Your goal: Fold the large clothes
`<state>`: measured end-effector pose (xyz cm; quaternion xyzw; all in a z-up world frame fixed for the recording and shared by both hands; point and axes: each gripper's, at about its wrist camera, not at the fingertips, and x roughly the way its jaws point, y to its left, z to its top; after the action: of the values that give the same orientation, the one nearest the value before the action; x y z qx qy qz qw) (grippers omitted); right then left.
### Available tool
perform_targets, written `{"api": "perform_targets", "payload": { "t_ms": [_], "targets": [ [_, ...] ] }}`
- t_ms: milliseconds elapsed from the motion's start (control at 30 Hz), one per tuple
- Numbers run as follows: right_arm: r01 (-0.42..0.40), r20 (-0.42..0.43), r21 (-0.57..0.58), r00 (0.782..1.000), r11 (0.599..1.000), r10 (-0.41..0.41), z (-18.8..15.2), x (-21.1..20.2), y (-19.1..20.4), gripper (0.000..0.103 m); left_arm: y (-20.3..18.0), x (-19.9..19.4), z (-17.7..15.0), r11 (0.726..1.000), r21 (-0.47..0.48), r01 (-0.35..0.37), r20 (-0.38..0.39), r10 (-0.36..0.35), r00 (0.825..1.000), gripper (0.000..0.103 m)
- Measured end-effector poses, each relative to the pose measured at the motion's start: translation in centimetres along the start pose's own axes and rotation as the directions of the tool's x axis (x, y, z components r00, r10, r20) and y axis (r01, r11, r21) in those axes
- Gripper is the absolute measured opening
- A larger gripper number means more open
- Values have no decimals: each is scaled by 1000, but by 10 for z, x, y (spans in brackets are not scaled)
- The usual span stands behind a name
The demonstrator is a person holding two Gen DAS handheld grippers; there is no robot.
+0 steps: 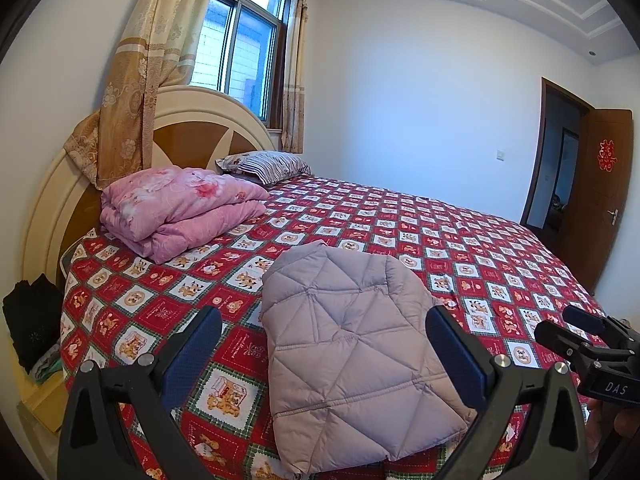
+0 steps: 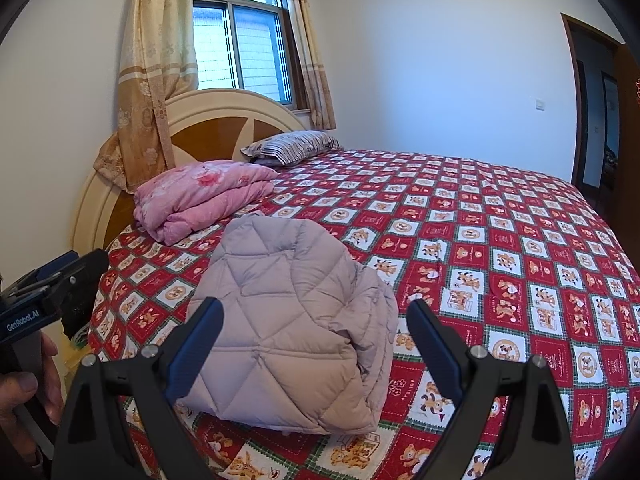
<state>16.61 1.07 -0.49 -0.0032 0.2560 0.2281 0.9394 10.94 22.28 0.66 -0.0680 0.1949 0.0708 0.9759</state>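
A pale mauve quilted puffer jacket lies folded into a compact bundle on the bed, near its front edge; it also shows in the right wrist view. My left gripper is open and empty, held above the jacket with a finger on each side. My right gripper is open and empty too, above the jacket's right part. Each gripper shows at the edge of the other's view: the right one, the left one.
The bed has a red checked bear-print sheet. A folded pink quilt and a striped pillow lie by the headboard. Dark clothes sit on a stand at left. An open door is at right.
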Motion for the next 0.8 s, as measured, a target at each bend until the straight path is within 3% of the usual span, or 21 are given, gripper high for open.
{"api": "perform_targets", "payload": {
  "t_ms": [800],
  "targets": [
    [3,-3,10,1000,1000,-3,1,-1,1,97,-4,3,-3,1000,-10,3,-5,-4,1000,102]
  ]
}}
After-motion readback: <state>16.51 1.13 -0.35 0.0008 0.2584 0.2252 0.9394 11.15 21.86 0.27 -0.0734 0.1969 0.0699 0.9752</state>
